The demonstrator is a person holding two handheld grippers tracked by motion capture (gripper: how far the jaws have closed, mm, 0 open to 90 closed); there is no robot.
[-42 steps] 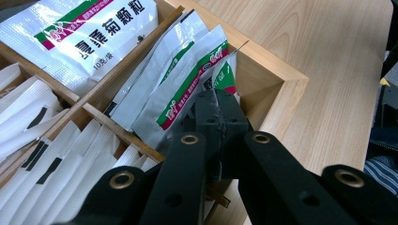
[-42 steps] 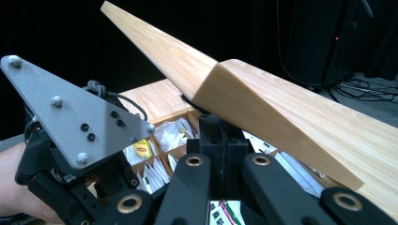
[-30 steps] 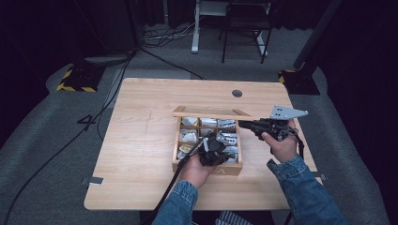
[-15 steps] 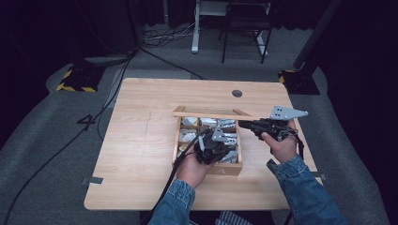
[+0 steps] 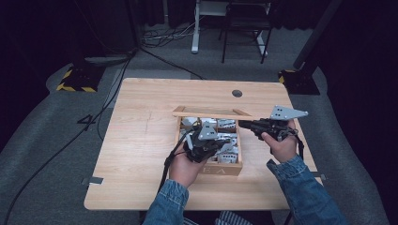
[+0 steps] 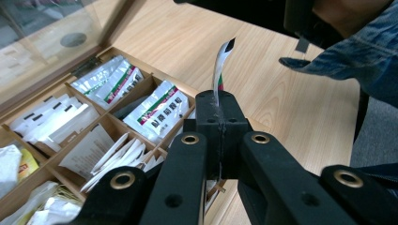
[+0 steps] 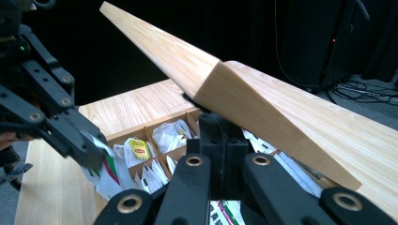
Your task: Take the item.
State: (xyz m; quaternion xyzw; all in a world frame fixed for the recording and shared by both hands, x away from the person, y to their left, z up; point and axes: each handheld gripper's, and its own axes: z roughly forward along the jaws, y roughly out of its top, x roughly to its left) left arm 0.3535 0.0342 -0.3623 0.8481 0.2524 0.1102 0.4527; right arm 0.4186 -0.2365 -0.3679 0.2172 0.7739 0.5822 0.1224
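A wooden compartment box of tea packets sits mid-table. Its glass-paned lid stands raised at the far side. My right gripper is shut on the lid's wooden frame, and the jaws clamp its edge. My left gripper hovers over the box's near right compartments. It is shut on a thin white packet with a red and green stripe, seen edge-on. In the right gripper view the left gripper holds that packet above the box. Several white packets fill the compartments.
The table has a round cable hole behind the box and bare wood to the left. A chair and desk legs stand beyond the table. Cables run over the floor at left.
My left gripper has risen slightly out of the box with the packet in its jaws. The right gripper and the lid have stayed put.
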